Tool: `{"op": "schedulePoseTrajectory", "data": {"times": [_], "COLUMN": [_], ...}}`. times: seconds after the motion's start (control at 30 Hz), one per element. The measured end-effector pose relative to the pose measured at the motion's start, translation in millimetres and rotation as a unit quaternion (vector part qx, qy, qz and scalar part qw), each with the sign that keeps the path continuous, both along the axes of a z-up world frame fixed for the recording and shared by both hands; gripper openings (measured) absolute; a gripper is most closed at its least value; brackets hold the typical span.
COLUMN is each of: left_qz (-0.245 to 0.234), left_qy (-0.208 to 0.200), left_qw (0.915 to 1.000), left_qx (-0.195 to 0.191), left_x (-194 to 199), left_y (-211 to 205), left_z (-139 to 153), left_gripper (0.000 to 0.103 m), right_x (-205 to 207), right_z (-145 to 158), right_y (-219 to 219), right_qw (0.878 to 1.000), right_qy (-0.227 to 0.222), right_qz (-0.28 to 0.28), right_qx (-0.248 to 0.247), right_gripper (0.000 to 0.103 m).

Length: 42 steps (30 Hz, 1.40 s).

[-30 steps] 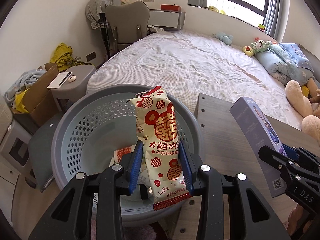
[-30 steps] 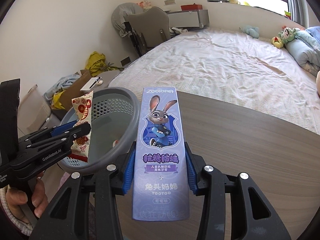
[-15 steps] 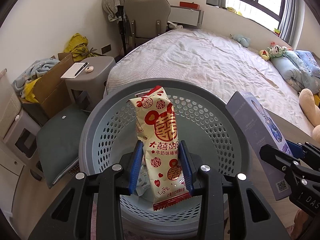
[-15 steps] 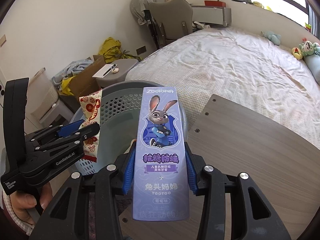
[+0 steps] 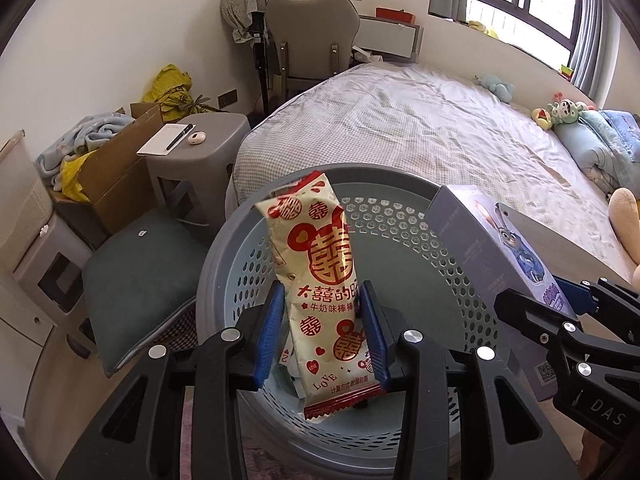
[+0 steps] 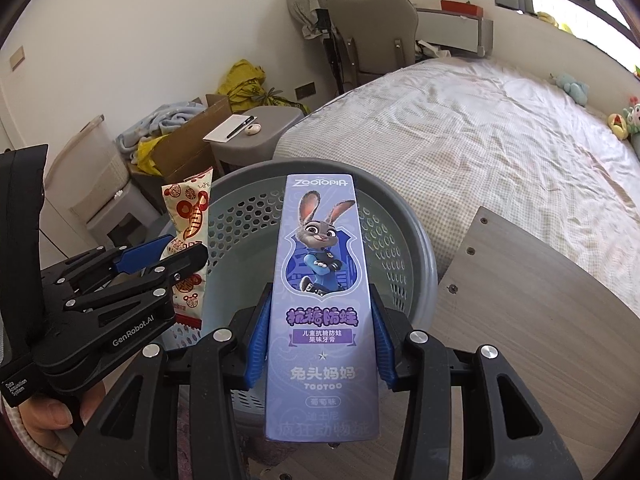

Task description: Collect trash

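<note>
We see a cream snack wrapper with red double-happiness prints standing upright at centre frame, over the round grey perforated basket — its red crimped end lowest. In the right wrist view a tall lavender toothpaste box, a cartoon rabbit on its face, stands upright at centre, in front of that basket's rim — more wrappers lie on the basket floor.

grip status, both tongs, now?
Left tongs: opening, snack wrapper between them over basket.
Right tongs: opening, toothpaste box between them.
</note>
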State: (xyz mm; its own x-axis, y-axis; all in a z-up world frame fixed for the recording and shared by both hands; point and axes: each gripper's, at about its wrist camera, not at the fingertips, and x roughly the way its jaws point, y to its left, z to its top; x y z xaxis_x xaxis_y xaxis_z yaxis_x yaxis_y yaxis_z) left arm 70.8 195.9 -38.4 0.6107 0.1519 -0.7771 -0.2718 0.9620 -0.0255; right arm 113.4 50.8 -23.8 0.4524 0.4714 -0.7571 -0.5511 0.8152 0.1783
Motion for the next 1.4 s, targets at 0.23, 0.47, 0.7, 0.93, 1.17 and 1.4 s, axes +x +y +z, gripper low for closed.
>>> {"op": "schedulePoseTrajectory", "data": {"times": [0.23,0.47,0.7,0.93,1.17,1.4], "left_qz": [0.014,0.018,0.022,0.026,0.030,0.036], "left_qy": [-0.008,-0.011,-0.012,-0.012,-0.015,-0.015], "left_qw": [0.9999,0.9997,0.9996,0.9994,0.9992,0.9990], "left_qx": [0.005,0.013,0.017,0.017,0.021,0.023], "left_x": [-7,-14,-20,-24,-26,-29], "left_y": [6,6,5,5,6,6], "left_z": [4,8,10,12,16,18], "left_gripper": [0.059,0.062,0.066,0.070,0.075,0.077], "right_x": [-6,-8,-11,-12,-16,-17], "right_z": [6,7,7,8,10,10], "right_y": [0,-1,-4,-7,-10,-10], "right_qw": [1.000,1.000,1.000,1.000,1.000,1.000], "right_qy": [-0.008,-0.009,-0.009,-0.012,-0.014,-0.016], "right_qz": [-0.001,-0.006,-0.011,-0.015,-0.020,-0.021], "right_qx": [0.006,0.006,0.006,0.007,0.010,0.011], "right_gripper": [0.060,0.061,0.062,0.066,0.071,0.075]}}
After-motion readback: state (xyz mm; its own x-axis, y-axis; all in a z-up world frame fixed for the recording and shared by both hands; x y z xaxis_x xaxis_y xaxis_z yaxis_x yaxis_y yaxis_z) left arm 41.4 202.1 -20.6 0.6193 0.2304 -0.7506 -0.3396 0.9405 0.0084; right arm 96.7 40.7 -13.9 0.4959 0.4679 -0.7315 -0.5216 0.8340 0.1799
